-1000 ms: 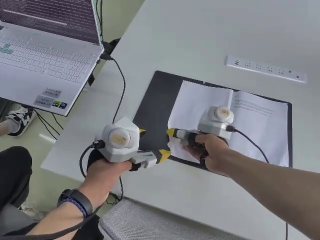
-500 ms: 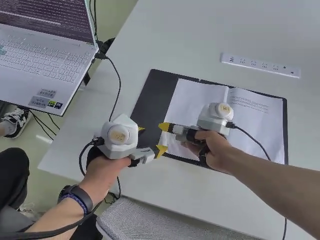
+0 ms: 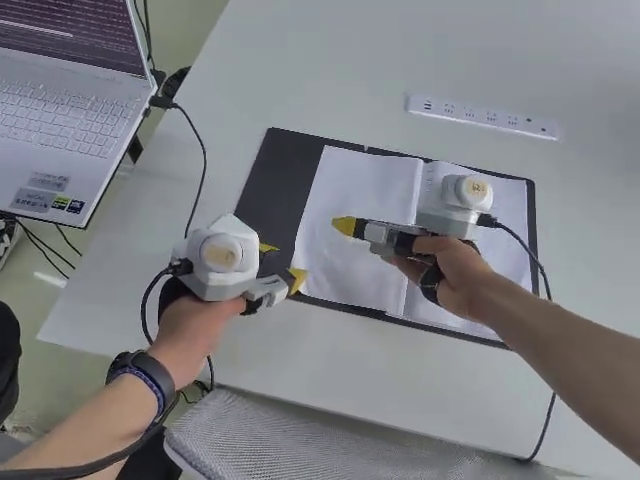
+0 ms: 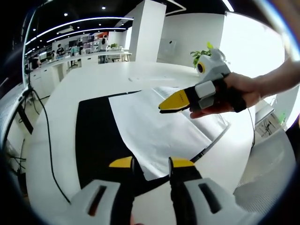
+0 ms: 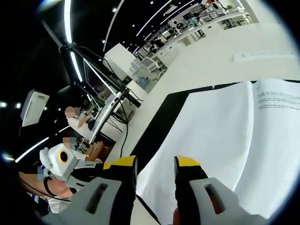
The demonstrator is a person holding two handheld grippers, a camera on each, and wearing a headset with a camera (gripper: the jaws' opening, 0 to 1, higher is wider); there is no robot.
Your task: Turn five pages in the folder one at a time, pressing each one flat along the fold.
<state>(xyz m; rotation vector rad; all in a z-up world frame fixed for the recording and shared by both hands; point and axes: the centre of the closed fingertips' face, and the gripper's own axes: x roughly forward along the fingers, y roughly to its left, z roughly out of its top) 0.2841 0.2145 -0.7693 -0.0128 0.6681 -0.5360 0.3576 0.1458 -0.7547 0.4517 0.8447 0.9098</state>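
Open black folder (image 3: 282, 185) of white paper pages (image 3: 365, 215) lies near the white bench's (image 3: 330, 60) front edge, right gripper (image 3: 345, 228) over the left page, left gripper (image 3: 283, 265) by the folder's front-left corner, both with jaws apart and empty.

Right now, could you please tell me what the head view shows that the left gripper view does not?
The head view adds the laptop and a wristband on the person's left arm. The left gripper view adds a potted plant and distant desks. Shared: the black folder, its white page and the right tool.
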